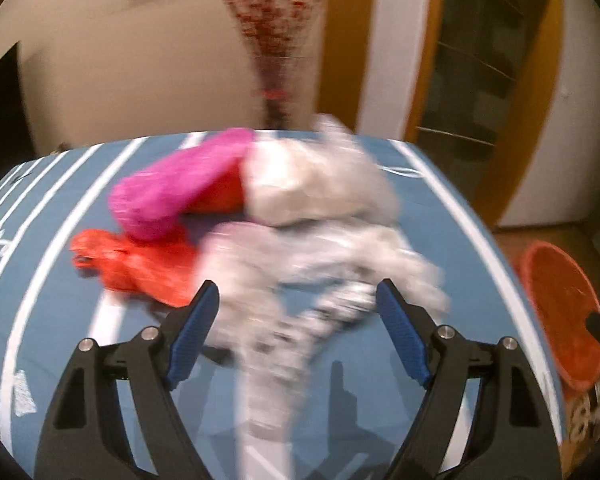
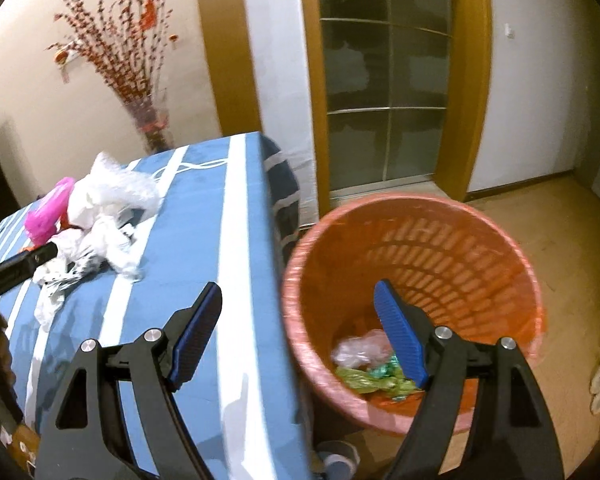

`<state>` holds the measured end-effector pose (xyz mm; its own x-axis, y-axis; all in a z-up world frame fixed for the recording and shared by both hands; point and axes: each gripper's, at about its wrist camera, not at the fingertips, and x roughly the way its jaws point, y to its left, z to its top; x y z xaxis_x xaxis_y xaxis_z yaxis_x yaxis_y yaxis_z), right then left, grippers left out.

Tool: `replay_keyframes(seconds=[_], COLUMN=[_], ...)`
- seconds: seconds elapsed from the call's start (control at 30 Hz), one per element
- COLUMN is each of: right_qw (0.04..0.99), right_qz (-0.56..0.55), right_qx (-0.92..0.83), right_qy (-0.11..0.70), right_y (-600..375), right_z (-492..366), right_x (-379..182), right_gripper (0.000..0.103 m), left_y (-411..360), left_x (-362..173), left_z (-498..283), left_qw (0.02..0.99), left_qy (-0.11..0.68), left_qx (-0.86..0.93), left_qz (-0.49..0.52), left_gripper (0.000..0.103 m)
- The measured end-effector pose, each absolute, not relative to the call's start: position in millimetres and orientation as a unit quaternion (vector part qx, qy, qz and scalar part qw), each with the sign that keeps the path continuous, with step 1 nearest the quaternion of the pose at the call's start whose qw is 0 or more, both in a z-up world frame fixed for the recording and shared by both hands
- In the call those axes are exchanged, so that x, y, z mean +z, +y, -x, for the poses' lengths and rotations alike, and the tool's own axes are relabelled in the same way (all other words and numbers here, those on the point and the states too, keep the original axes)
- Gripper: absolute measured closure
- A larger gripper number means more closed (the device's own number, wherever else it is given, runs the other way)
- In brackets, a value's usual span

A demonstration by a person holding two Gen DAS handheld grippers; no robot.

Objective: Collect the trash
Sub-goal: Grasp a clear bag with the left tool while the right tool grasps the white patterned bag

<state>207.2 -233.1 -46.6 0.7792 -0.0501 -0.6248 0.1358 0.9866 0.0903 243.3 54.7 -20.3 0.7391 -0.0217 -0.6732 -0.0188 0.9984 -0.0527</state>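
Table (image 2: 204, 216): covered in a blue cloth with white stripes; the right wrist view shows its edge and corner, the left wrist view mostly its top.
Bin (image 2: 412, 280): orange slatted basket on the floor at 3 o'clock of the table; the right wrist view looks down into it, the left wrist view catches only its rim at 3 o'clock (image 1: 564, 312).
Trash pile (image 1: 300, 216): crumpled white, pink and red plastic bags on the table top, blurred in the left wrist view, sharper and small at 9 o'clock in the right wrist view (image 2: 96, 216).
Trash in bin (image 2: 368, 364): clear and green wrappers at the bottom, seen from the right wrist only.
Left gripper (image 1: 298, 304): jaws apart, nothing clamped, white bags beyond its tips at 12 o'clock.
Right gripper (image 2: 298, 304): jaws apart and empty, straddling table edge and bin rim.
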Motion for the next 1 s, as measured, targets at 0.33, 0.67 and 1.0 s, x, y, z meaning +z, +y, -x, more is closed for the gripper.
replay_keyframes(seconds=[0.33,0.67,1.0], right_qw=[0.941,0.939,0.941], right_qz=[-0.05,-0.035,-0.023], right_qx=[-0.013,0.012,0.05], right_qy=[0.335,0.341,0.333], right_y=[-193,-164,-125], right_z=[-228,-236,-238], right_x=[-50,-53,-43], right_gripper=[0.026,0.026,0.026], left_y=[88,81,91], left_x=[-45,-58,-23], left_z=[-281,-292,-252], left_qw=[0.914,0.905,0.926], left_qy=[0.403,0.425,0.377], left_qx=[0.019,-0.007,-0.008], left_qz=[0.042,0.035,0.038], left_gripper=[0.035,0.069,0.071])
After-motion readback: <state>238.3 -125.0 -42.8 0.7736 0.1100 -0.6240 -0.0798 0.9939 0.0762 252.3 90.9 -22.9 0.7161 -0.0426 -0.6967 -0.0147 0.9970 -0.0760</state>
